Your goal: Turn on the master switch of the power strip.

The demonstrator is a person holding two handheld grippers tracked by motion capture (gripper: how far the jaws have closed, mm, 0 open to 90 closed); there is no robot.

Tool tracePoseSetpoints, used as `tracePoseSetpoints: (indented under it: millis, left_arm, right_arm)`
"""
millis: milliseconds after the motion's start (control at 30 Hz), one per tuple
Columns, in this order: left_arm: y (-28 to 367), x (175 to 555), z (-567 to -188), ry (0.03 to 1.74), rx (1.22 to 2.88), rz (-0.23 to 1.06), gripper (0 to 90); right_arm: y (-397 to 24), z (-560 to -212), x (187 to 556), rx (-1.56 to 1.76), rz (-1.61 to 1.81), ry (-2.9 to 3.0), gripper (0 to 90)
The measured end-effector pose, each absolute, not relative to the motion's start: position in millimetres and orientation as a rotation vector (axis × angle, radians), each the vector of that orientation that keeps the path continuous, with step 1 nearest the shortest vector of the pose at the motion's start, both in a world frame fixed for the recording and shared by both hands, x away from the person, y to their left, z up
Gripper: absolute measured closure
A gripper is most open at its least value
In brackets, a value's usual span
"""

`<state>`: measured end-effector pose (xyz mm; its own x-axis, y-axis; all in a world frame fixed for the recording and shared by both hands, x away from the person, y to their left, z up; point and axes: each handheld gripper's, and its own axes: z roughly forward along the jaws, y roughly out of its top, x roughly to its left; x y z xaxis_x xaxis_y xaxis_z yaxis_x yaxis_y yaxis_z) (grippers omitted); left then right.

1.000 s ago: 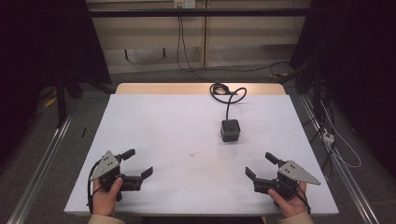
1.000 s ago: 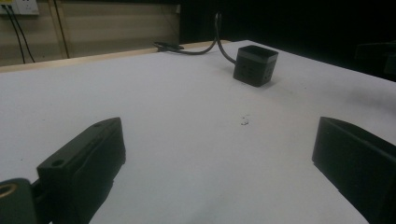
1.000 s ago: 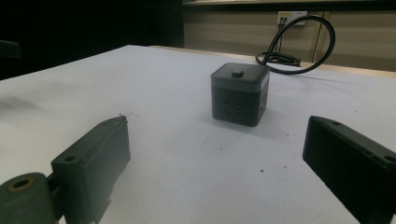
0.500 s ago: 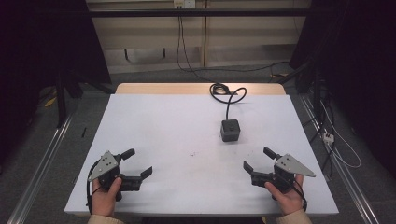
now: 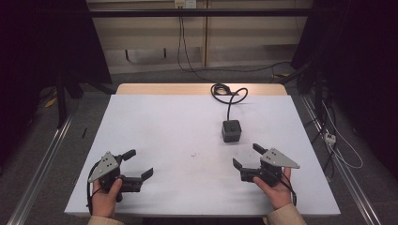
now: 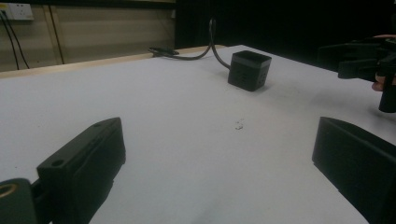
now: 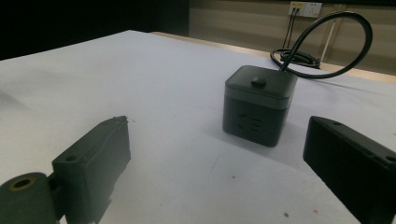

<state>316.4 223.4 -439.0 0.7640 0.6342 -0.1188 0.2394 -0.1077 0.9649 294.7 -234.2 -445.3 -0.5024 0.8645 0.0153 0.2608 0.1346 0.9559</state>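
A black cube power socket [image 5: 231, 131] stands on the white table [image 5: 178, 122], right of centre, its cable [image 5: 226, 91] coiling at the far edge. My right gripper [image 5: 246, 156] is open just in front of the cube, slightly to its right, with nothing between the jaws. In the right gripper view the cube [image 7: 259, 105] sits close ahead between the spread jaws of the gripper [image 7: 217, 135], with its cable [image 7: 327, 42] looping behind. My left gripper [image 5: 139, 163] is open and empty near the front left. The left gripper view shows the cube [image 6: 250, 70] farther off beyond the gripper [image 6: 219, 135].
A small speck [image 5: 193, 154] marks the table between the two grippers. The other hand's gripper [image 6: 369, 60] appears at the right of the left gripper view. Loose cables [image 5: 338, 140] lie on the floor right of the table; metal rails run along both sides.
My right gripper has moved left and a little forward, closer to the cube. The left gripper has stayed in place. Both remain open.
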Motion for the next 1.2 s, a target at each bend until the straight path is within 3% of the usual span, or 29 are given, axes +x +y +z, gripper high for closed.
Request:
tracePoseSetpoints:
  millis: [1200]
  left_arm:
    - [220.0,316.0,-439.8,0.68,1.695,0.379,2.4]
  right_arm:
    - [-234.8,-440.3,329.2,1.177,1.35,1.806,7.8]
